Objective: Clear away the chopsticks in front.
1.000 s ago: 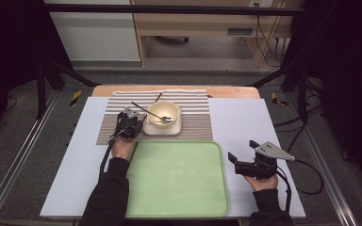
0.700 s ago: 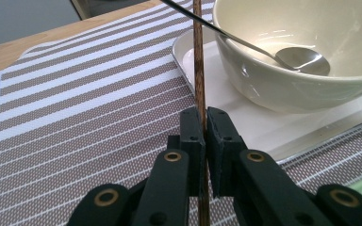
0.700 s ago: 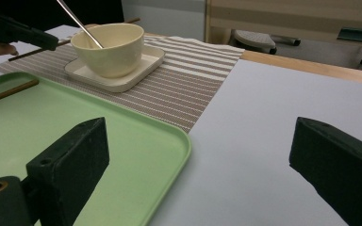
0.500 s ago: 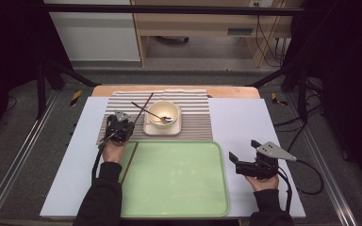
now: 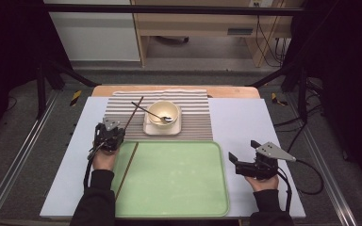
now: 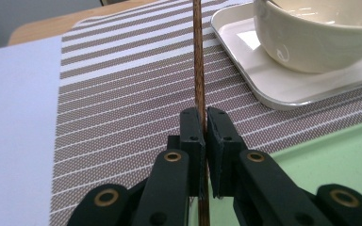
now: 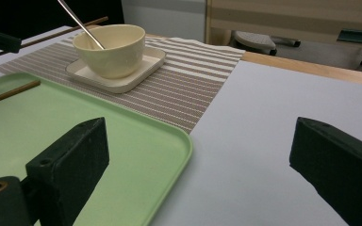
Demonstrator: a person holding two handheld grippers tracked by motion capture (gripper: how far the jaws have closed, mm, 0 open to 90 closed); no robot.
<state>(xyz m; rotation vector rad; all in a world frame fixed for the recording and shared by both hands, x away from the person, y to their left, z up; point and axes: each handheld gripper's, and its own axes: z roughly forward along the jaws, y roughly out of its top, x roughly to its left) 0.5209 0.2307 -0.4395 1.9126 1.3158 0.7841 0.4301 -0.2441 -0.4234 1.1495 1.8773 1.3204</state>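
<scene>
— Over the left edge of the green tray (image 5: pixel 179 188), what has the left gripper (image 5: pixel 109 137) got?

— A brown chopstick (image 5: pixel 134 113). In the left gripper view the jaws are pinched together on the chopstick (image 6: pixel 199 70), with only the stick's thickness between the pads, and it runs straight away from them over the striped placemat (image 6: pixel 122 117).

— Which way does its long axis lie?

— Away from the person and slightly rightward, tip out past the cream bowl (image 5: pixel 163 113) on its square saucer (image 5: pixel 148 128). A second chopstick (image 5: pixel 127 170) already lies on the tray along its left side, on nearly the same line (the two look like one long stick in the high view, but the gripper sits between them).

— So what does the next move turn on?

— I'd judge it to be setting the held stick down beside its mate. The tray lies nearer the person than the fingers, and the stick points away from it, so the hand would need to draw back along that axis and keep the angle matched to the one lying there.

— And the other hand?

— The right gripper (image 5: pixel 245 165) rests on the white tabletop (image 5: pixel 245 122) just off the tray's right edge, jaws wide apart and empty; it is well away from both chopsticks. The left is plainly the nearer one. A spoon (image 5: pixel 158 116) rests in the bowl, untouched.
</scene>
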